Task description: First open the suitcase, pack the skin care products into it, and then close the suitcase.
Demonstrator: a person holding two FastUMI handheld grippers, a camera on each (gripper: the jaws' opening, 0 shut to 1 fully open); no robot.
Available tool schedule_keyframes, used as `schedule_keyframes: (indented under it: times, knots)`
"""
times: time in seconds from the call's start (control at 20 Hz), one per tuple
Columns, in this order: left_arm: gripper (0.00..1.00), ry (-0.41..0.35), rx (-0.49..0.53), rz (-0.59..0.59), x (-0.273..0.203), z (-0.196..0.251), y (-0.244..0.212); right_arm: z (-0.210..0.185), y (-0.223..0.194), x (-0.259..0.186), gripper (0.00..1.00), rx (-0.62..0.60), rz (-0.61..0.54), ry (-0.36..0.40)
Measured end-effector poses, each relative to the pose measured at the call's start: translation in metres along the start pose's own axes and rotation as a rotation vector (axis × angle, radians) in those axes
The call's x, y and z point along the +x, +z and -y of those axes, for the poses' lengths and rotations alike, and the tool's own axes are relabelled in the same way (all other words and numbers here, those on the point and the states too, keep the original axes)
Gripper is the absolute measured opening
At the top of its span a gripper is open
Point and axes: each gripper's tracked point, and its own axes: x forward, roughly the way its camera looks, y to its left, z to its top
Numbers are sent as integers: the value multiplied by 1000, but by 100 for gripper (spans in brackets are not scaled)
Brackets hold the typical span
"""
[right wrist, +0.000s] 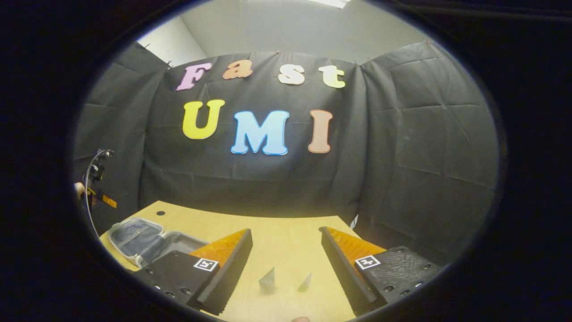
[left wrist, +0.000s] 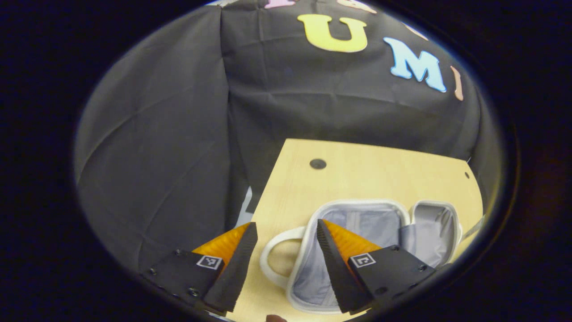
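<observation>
Table (left wrist: 357,174): pale wood, set against the black booth wall.
Suitcase (left wrist: 357,223): white, lying open on the table, grey lining showing, handle toward the left gripper.
Left gripper (left wrist: 286,264): fingers spread, above the handle, holding nothing.
Right gripper (right wrist: 286,268): fingers spread, empty, over bare table; two small cone-shaped things (right wrist: 268,281) between them.
</observation>
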Motion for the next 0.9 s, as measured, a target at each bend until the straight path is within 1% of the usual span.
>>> schedule_keyframes:
  times: [0.1,0.2,0.3,0.4,0.55,0.6,0.65,0.75,0.8,0.9]
  knots:
    - [88,-26,-38,108,-16,36,23,10,-2,0,95,7,0,-8]
    - [89,-70,-80,201,-31,74,39,21,-7,-1,95,18,-5,-13]
    - [88,-132,-117,299,-48,117,54,31,-10,-1,95,24,-9,-16]
    - [88,-178,-139,374,-63,158,65,43,-12,1,95,24,-13,-20]
    - [88,-240,-103,416,-85,225,64,58,-18,1,95,31,-15,-17]
    - [87,-266,-74,432,-94,251,61,63,-21,2,94,28,-18,-15]
    - [88,-276,-40,451,-102,277,58,68,-24,2,94,22,-20,-13]
    - [87,-303,28,471,-113,326,50,76,-30,5,94,14,-31,-5]
    - [89,-327,48,476,-119,351,43,81,-31,6,94,16,-36,0]
    - [90,-393,55,483,-132,401,36,89,-35,8,95,25,-45,10]
